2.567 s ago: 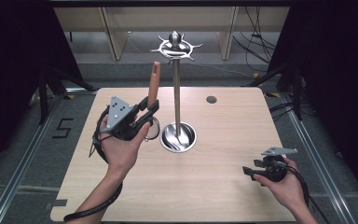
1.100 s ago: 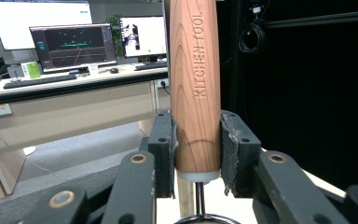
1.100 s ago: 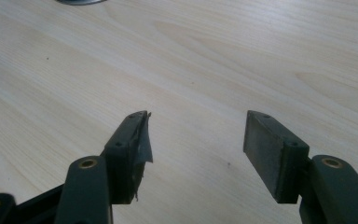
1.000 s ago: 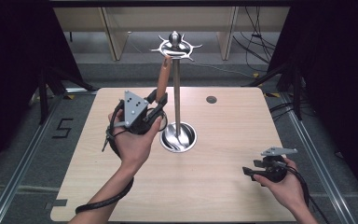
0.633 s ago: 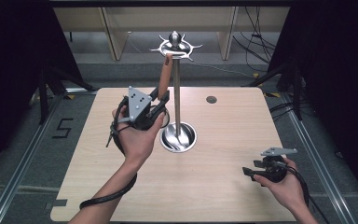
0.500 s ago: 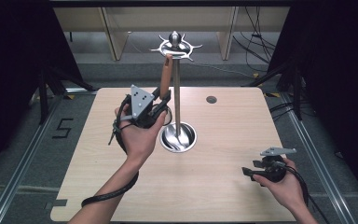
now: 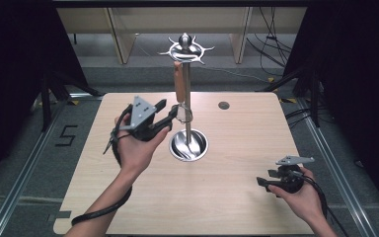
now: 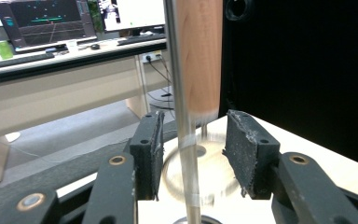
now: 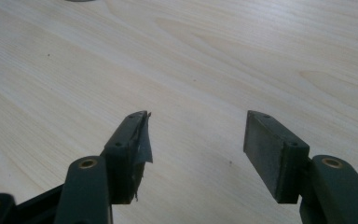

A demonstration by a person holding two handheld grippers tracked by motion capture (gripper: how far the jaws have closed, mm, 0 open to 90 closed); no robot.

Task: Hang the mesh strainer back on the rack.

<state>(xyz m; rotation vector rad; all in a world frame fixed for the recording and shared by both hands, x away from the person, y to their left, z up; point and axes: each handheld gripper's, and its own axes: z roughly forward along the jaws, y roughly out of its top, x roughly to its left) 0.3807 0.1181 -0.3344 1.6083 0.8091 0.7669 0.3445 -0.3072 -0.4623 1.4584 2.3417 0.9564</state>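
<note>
A: Well, start with the big thing. What's on the table (image 7: pixel 128 197)?

B: A steel stand (image 7: pixel 188 108), its pole rising from a round dished base to a ring of hooks at the top. A utensil with a wooden handle (image 7: pixel 179 86) hangs from one of those hooks, close against the pole, its lower end down near the base.

A: And a second ago?

B: Then the left gripper (image 7: pixel 173 114) was pinching it and holding it up toward the hooks. Since then the jaws have just been opening, and the hand has dropped a little. In the left gripper view the pads (image 8: pixel 245 149) stand spread on either side of the pole, and the handle (image 8: pixel 199 56) hangs above and between them, touching neither.

A: So it's let go?

B: I'd say so (the blur low in that view suggests the lower end is swinging a bit). The utensil seems to bear on the hook alone, so the hanging step looks done.

A: What about the right gripper (image 7: pixel 271 181)?

B: It rests at the near right corner, well apart from the stand. It sits where it sat in the earlier pictures. Its jaws are spread with nothing but bare wood between them in the right gripper view (image 9: pixel 196 144).

A: What's next, then?

B: Probably drawing the left gripper back without knocking the pole or the handle.
</note>
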